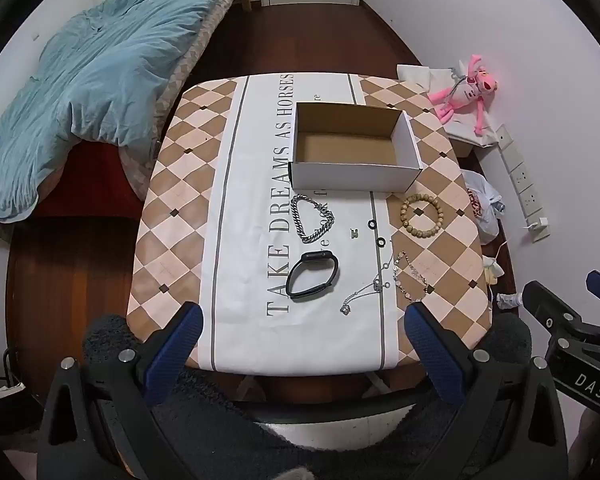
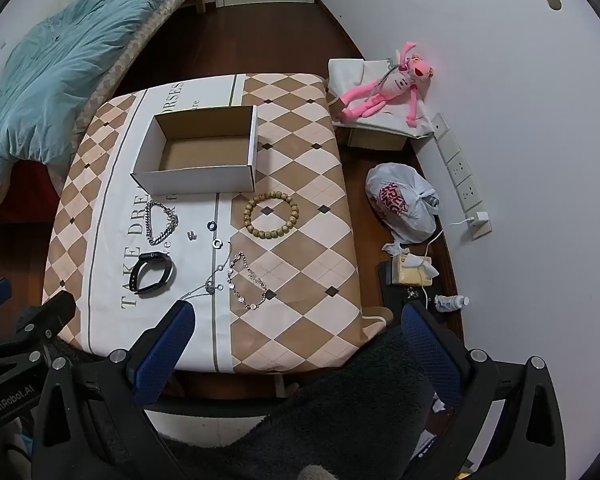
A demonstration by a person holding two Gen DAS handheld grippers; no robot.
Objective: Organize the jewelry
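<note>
- Left gripper (image 1: 304,320): fingers (image 1: 180,344) spread fully apart with nothing between them, held above the near edge of the desk (image 1: 172,240).
- Right gripper (image 2: 296,322): fingers (image 2: 166,344) likewise spread wide and holding nothing; its right finger hangs past the desk's right edge, over the floor.
- Cardboard box (image 1: 354,146): open, nothing inside, on the desk well beyond the fingertips of both grippers.
- Silver chain bracelet (image 1: 312,218): just in front of the box, beyond the left gripper's fingers.
- Black wristband (image 1: 312,276): nearer than the chain, ahead of the gap between the left gripper's fingers.
- Beaded bracelet (image 2: 271,216): beyond the right gripper's fingers, beside the box's near right corner.
- Thin necklace (image 2: 208,286) and crystal bracelet (image 2: 246,280): lying side by side, just beyond the right gripper's left fingertip.
- Two small dark rings (image 2: 216,236) and a small clasp-like piece (image 2: 191,235): between the chain and the beaded bracelet.
</note>
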